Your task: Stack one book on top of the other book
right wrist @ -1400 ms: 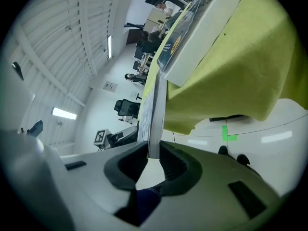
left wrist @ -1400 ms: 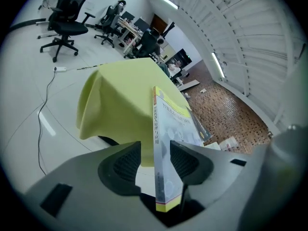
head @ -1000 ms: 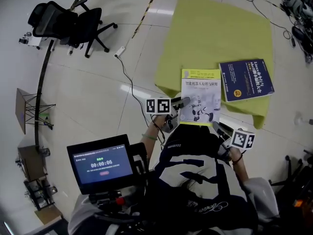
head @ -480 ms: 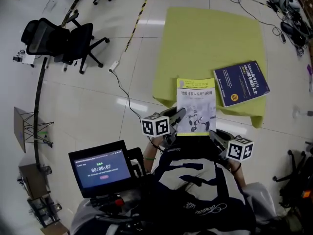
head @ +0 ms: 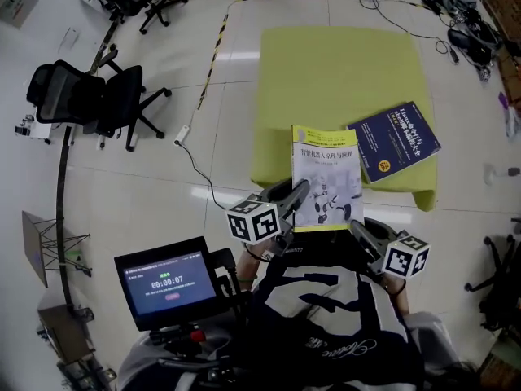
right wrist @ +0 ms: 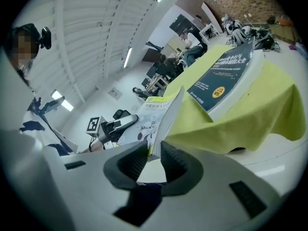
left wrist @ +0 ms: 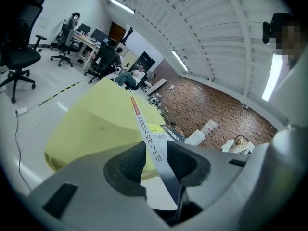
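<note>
The lifting step seems to be in hand. Both grippers are holding the yellow book at the frame's centre, above the near edge of the table. The left gripper jaws are closing on its spine, and the right gripper jaws are clenching its lower right corner. Next, I think, the book is needing to travel to the upper right and settle flat on the blue book.

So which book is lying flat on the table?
The dark blue book, flat on the lime cloth. The yellow book is up in the air.
</note>
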Available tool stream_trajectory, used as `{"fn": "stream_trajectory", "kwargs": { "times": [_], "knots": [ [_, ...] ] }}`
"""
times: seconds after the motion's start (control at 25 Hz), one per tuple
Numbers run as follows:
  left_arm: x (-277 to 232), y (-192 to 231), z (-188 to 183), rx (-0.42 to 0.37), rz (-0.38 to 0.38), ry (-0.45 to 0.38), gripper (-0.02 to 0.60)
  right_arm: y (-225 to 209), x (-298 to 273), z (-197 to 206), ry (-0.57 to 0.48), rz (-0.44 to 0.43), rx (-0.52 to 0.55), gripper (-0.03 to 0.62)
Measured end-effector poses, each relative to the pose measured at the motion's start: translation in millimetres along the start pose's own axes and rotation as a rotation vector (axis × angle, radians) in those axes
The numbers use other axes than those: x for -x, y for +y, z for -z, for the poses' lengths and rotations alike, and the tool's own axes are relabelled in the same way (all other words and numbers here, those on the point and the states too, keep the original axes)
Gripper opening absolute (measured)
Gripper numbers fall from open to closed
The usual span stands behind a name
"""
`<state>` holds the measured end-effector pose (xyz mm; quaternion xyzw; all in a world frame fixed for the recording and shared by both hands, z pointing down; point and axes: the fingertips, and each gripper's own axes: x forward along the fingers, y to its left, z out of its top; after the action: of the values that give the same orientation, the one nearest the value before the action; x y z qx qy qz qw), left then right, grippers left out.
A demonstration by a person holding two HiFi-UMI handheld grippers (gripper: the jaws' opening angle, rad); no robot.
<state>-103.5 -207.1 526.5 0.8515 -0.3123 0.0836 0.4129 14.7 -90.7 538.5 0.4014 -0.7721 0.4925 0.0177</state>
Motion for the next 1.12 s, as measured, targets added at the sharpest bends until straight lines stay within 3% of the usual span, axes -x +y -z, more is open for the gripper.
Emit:
{"fn": "stream_trajectory", "kwargs": {
  "times": [0.28, 0.56, 0.8, 1.12],
  "knots": [
    [-74.7, -45.9, -10.1, -0.092, 0.145, 0.091, 0.141, -33.2, 43.0, -25.8, -0.148, 0.141, -0.029, 0.08],
    [-168.8, -107.7, 7.6, -0.143, 0.194, 0.164, 0.141, -99.9, 109.2, -53.7, -0.187, 0.217, -0.067, 0.081],
    [-251.2, -118.8, 4.7, -0.102, 0.126, 0.186, 0.141, -168.1, 135.5, -107.9, -0.117, 0.22, -0.062, 0.081],
    [-265.0, -93.8, 24.2, -0.099, -0.027, 0.226, 0.141, -196.0, 127.9, -106.4, -0.01, 0.175, -0.046, 0.078]
  ]
}}
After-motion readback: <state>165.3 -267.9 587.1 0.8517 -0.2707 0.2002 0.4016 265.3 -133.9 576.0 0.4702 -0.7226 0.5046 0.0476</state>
